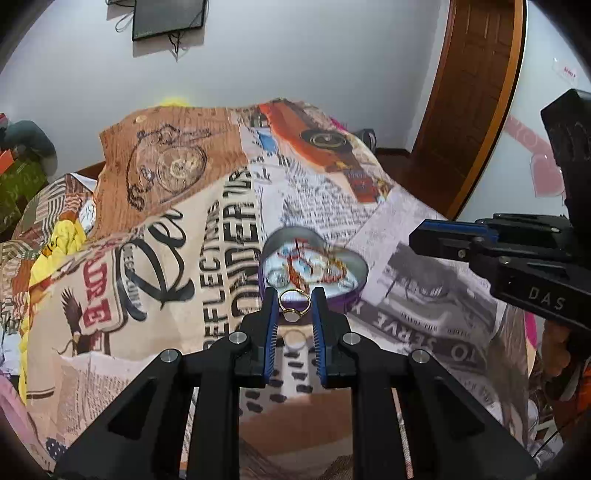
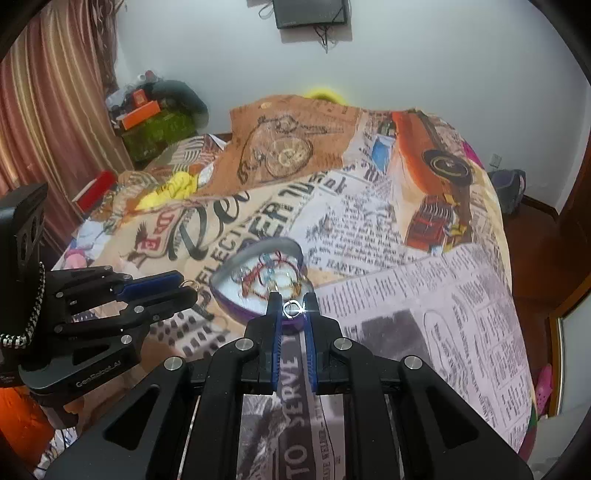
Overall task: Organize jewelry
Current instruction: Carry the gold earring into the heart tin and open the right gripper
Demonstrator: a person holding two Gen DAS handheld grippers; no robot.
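Observation:
A purple heart-shaped jewelry box (image 1: 354, 295) lies open on the printed bedspread, with several pieces of jewelry tangled inside. My left gripper (image 1: 294, 295) is shut on a gold ring (image 1: 293, 303) with a pale round stone, held just in front of the box. In the right wrist view the same box (image 2: 229, 295) sits ahead of my right gripper (image 2: 293, 300), which is shut on a small silver ring (image 2: 294, 308) above the box's near rim. The left gripper (image 2: 184, 290) shows there at the left with the gold ring (image 2: 189, 284) at its tips.
The bedspread (image 1: 184, 229) with newspaper and car prints covers the whole bed. Yellow cloth (image 2: 173, 188) and clutter lie at the far left, with curtains (image 2: 55, 110) behind. A wooden door (image 1: 472, 92) stands at the right. A dark screen (image 2: 312, 13) hangs on the wall.

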